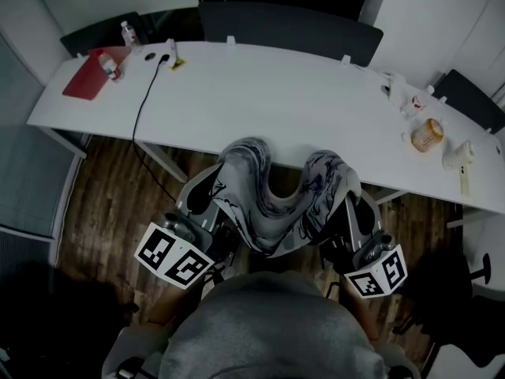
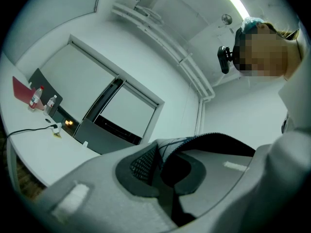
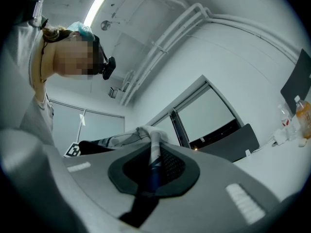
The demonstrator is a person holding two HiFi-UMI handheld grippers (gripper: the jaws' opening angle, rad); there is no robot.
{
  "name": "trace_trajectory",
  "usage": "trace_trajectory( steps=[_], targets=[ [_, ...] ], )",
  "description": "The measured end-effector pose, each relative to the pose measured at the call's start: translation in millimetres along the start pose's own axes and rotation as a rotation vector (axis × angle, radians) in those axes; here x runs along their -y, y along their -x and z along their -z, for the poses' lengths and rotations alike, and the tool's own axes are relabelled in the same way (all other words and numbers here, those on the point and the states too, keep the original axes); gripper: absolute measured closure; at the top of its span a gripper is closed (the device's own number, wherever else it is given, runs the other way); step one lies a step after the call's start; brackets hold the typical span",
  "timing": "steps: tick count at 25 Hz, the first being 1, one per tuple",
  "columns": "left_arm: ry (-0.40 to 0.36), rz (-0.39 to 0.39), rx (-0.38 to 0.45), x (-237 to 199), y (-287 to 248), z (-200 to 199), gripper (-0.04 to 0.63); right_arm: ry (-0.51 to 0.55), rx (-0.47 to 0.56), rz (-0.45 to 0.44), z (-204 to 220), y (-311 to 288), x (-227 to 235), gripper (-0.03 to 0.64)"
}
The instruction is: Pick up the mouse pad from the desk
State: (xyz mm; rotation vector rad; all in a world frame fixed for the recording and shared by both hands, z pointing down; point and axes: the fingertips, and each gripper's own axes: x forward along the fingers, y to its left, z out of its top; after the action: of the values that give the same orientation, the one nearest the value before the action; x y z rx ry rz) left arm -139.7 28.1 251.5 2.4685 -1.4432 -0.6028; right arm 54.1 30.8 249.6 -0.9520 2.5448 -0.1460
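- long white table (image 1: 276, 93)
- left end: flat red folder (image 1: 83, 79), one small bottle (image 1: 109, 65) at its edge, a second bottle (image 1: 128, 33) further back
- black cable (image 1: 140, 105) trailing off the front edge
- right end: tan jar (image 1: 427, 135) plus some white bits I can't make out

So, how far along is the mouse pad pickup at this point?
Done: the mouse pad is off the desk, held in the air at its near edge. In hand: the left gripper and right gripper are each shut on one end, and the pad sags between them. Left: nothing of the pickup itself, as far as these views show.
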Motion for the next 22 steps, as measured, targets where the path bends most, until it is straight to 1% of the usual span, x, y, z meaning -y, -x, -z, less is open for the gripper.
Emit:
trace_trajectory(
  steps=[5, 9, 12, 15, 19, 22],
  targets=[
    [0.008, -0.014, -0.015, 2.9, -0.7, -2.1, 0.586, 0.023, -0.031, -0.008, -3.3, -2.9, -3.8, 0.598],
    [0.045, -0.024, -0.029, 0.2, -1.7, 2.5, 0.586, 0.068, -0.046, -0.018, -6.7, -2.3, -7.7, 0.597],
    [0.055, -0.034, -0.048, -0.8, 0.1, 4.5, 0.586, 0.080, -0.056, -0.026, -6.6, -1.0, -10.3, 0.597],
    [0.049, -0.032, -0.046, -0.9, -0.7, 3.8, 0.585, 0.065, -0.046, -0.030, -5.1, -0.1, -7.5, 0.597],
    [0.024, -0.033, -0.037, -1.9, -1.5, 1.9, 0.586, 0.070, -0.047, -0.031, -3.5, 0.0, -5.2, 0.597],
    [0.022, -0.032, -0.038, -2.9, -1.5, 2.6, 0.586, 0.074, -0.041, -0.024, -2.7, 1.1, -4.0, 0.597]
  ],
)
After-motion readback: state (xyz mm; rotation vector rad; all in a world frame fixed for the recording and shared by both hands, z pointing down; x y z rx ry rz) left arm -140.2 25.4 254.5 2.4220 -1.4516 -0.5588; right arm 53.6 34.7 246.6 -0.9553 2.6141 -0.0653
